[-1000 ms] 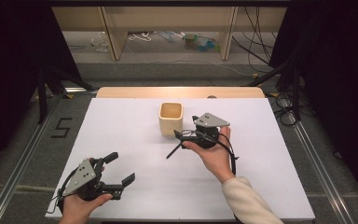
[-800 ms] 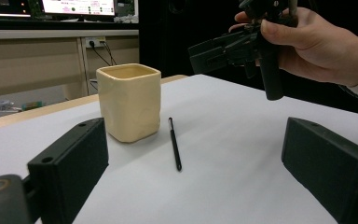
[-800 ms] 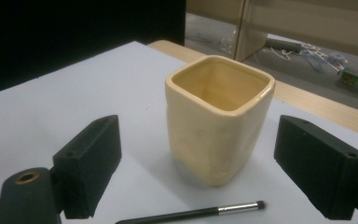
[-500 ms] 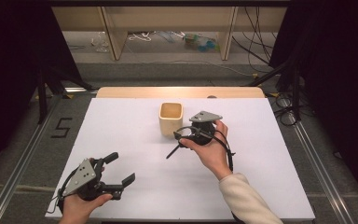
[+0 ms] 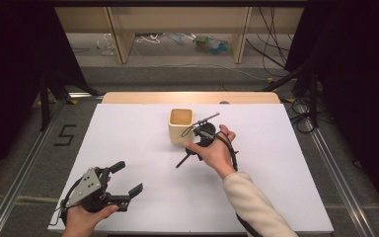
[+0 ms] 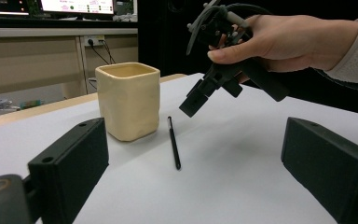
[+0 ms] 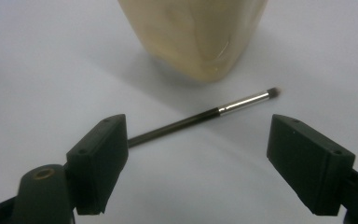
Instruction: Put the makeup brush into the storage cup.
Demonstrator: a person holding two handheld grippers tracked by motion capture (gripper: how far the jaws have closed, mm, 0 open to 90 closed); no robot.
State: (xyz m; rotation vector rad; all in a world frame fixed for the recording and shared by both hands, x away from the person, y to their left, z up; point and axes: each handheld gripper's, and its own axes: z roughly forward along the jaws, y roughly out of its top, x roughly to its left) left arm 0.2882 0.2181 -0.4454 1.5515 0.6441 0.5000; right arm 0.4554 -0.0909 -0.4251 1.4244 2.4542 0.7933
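A cream square cup (image 5: 181,126) stands at the middle of the white table. A thin black brush (image 5: 182,160) with a silver ferrule lies just in front of it. My right gripper (image 5: 193,143) hangs over the brush, tilted down. In the right gripper view the brush (image 7: 200,116) lies on the table between the two jaws and beyond them, untouched. Those jaws have just been closing a little and still stand wide. The cup (image 7: 196,32) is right behind the brush. My left gripper (image 5: 128,177) rests open near the front left edge, with nothing in it.
The white sheet (image 5: 276,187) has bare room to the right and left of the cup. From the left gripper view, the cup (image 6: 128,100), the brush (image 6: 173,147) and the right gripper (image 6: 233,98) are ahead. Floor and shelving lie beyond the far edge.
My right gripper has moved left and down, closer to the cup and over the brush, and has tipped further. The left gripper has kept still.
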